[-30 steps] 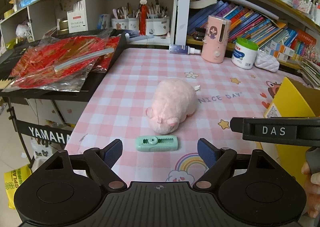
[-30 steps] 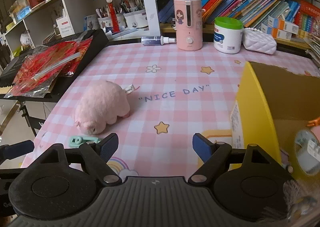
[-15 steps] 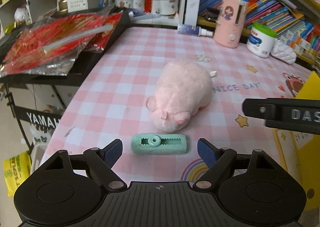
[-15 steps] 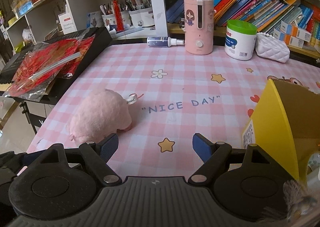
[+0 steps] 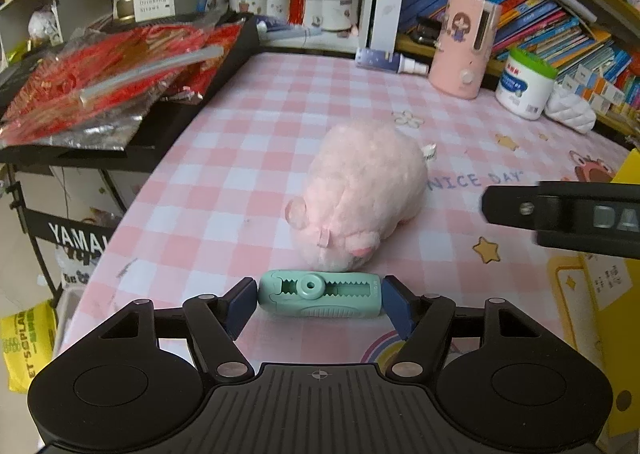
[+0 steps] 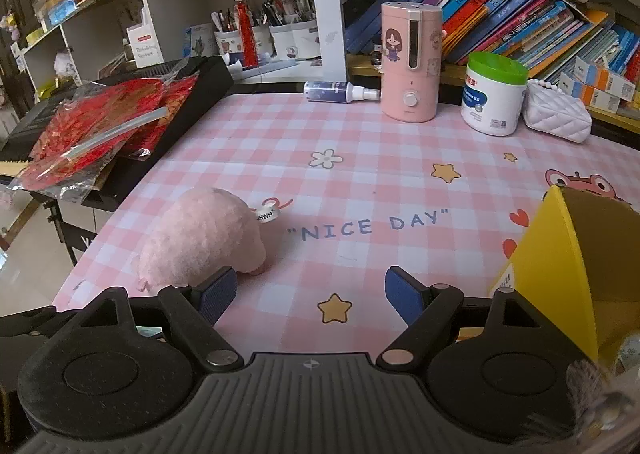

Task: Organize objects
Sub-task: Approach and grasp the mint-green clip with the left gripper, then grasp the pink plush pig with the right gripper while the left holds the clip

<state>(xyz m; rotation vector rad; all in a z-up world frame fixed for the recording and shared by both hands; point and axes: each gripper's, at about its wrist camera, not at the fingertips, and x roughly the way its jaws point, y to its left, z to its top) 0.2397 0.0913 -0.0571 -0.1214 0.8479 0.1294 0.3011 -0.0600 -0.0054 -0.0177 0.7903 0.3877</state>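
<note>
While the left gripper (image 5: 319,300), tilted down, has just closed on the green eraser (image 5: 319,293), the right gripper (image 6: 311,296) hangs spread above the pink-checked counter (image 6: 360,142) before bookshelves (image 6: 520,14).

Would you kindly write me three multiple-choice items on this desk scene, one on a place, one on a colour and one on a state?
1. Where does the green tape dispenser lie?
A. on the bookshelf
B. in front of the pink plush toy, between the left gripper's pads
C. inside the yellow box

2. What colour is the white tub's lid?
A. green
B. red
C. black

3. How is the right gripper?
A. shut on the plush toy
B. shut on the spray bottle
C. open, with nothing between its pads

Answers: 1 B, the green tape dispenser sits before the pink plush toy, the left gripper closing onto its ends. 2 A, the white tub has a green top. 3 C, the right gripper shows only tablecloth in its gap.
</note>
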